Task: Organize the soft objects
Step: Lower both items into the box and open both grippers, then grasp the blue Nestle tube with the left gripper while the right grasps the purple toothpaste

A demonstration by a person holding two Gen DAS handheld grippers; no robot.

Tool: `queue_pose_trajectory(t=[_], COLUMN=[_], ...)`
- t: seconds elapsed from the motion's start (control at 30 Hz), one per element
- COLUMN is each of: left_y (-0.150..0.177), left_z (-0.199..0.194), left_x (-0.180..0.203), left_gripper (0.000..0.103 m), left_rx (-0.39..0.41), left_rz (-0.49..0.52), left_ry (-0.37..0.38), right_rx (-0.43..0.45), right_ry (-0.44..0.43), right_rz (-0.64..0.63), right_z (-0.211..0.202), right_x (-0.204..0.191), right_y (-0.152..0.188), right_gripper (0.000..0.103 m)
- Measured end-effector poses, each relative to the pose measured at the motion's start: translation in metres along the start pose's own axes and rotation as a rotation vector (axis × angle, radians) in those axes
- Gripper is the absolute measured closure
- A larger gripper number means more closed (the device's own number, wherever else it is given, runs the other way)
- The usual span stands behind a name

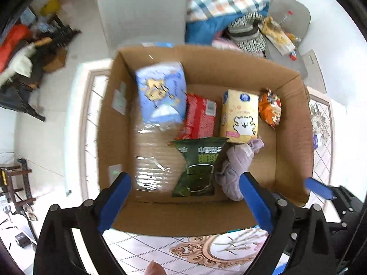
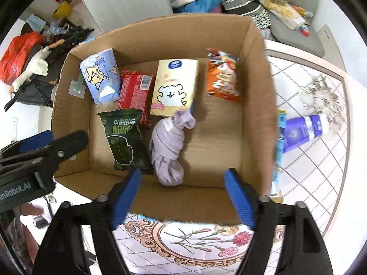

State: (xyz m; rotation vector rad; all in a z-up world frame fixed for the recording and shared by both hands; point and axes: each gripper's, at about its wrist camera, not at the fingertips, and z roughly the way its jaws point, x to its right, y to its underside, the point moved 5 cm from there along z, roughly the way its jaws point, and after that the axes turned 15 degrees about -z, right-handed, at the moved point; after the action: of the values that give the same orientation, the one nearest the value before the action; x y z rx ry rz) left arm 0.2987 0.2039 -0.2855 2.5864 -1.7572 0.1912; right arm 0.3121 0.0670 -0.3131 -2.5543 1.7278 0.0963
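Observation:
An open cardboard box (image 1: 293,123) (image 2: 257,105) holds a blue tissue pack (image 1: 160,94) (image 2: 101,78), a red packet (image 1: 200,116) (image 2: 135,94), a yellow tissue pack (image 1: 239,114) (image 2: 174,87), an orange snack bag (image 1: 270,107) (image 2: 223,78), a green wipes packet (image 1: 198,167) (image 2: 125,137) and knotted lilac socks (image 1: 236,167) (image 2: 168,149). My left gripper (image 1: 185,206) is open and empty above the box's near wall. My right gripper (image 2: 183,197) is open and empty over the near wall, just short of the socks.
The box stands on a floral tablecloth (image 2: 188,240). A blue tube (image 2: 305,133) and a thin blue packet (image 2: 278,151) lie right of the box. A chair with clothes and bags (image 1: 240,16) stands behind. Clutter is on the floor at left (image 1: 29,52).

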Motion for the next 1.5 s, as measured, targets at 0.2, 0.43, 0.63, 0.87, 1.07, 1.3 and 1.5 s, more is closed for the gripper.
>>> queue_pose_trajectory(t=[0.2, 0.43, 0.63, 0.87, 1.07, 1.3, 1.5], left_y=[0.019, 0.045, 0.057, 0.079, 0.112, 0.143, 0.143], left_z=[-0.017, -0.050, -0.082, -0.090, -0.037, 0.068, 0.140], left_x=[-0.006, -0.004, 0.021, 0.118, 0.207, 0.284, 0.293], left_gripper=[0.001, 0.001, 0.001, 0.001, 0.001, 0.003, 0.022], left_rx=[0.076, 0.144, 0.193, 0.187, 0.102, -0.045, -0.115], left_rz=[-0.031, -0.033, -0.012, 0.142, 0.268, 0.297, 0.234], left_ry=[-0.006, -0.008, 0.019, 0.033, -0.035, -0.090, -0.231], right_rx=[0.063, 0.137, 0.181, 0.211, 0.140, 0.071, 0.036], right_ry=[0.079, 0.093, 0.047, 0.000, 0.025, 0.035, -0.153], right_rz=[-0.002, -0.013, -0.005, 0.179, 0.374, 0.463, 0.493], right_z=[-0.037, -0.066, -0.093, -0.115, -0.094, -0.070, -0.036], right_x=[0.007, 0.001, 0.005, 0.092, 0.206, 0.301, 0.340], right_y=[0.024, 0.043, 0.060, 0.105, 0.160, 0.203, 0.184], right_gripper=[0.001, 0.001, 0.001, 0.001, 0.001, 0.001, 0.001])
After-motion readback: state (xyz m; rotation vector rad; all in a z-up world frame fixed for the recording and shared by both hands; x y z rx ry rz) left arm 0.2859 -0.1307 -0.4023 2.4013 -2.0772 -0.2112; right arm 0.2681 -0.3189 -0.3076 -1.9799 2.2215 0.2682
